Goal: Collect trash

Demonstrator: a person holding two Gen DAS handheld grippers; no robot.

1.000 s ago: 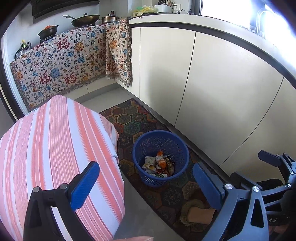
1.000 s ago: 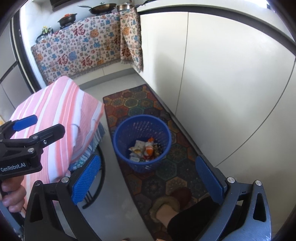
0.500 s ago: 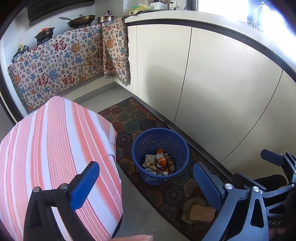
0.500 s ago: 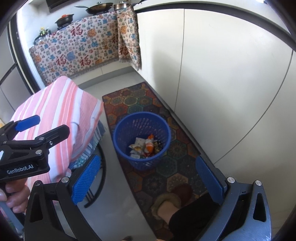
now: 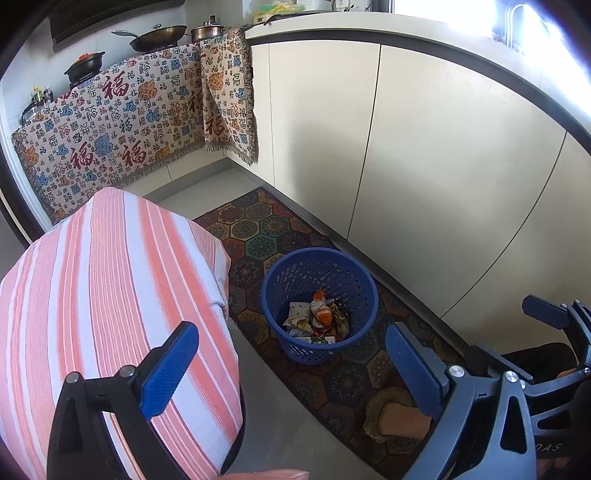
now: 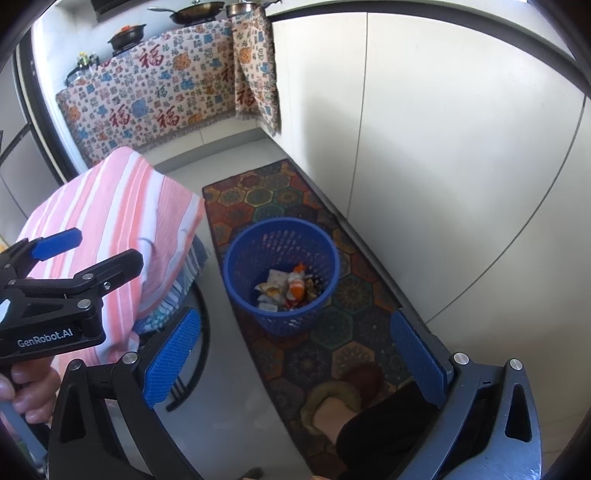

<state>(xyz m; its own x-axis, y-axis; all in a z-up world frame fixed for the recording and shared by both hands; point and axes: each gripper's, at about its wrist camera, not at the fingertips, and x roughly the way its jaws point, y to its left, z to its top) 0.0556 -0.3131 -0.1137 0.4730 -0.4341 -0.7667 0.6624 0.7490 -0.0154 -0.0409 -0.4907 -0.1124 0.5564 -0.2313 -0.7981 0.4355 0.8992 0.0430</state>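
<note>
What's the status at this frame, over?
Left gripper open, empty. Right gripper open, empty. Blue basket upright on patterned rug, wrappers inside. Striped-cloth stool beside it; nothing blocking the basket.

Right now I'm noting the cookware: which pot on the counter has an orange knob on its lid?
The black pot farthest left; the wok and steel pot beside it lack one.

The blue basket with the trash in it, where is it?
The blue basket stands on the patterned rug, low in the middle of both views, between the striped cloth and the cream cabinets.
</note>
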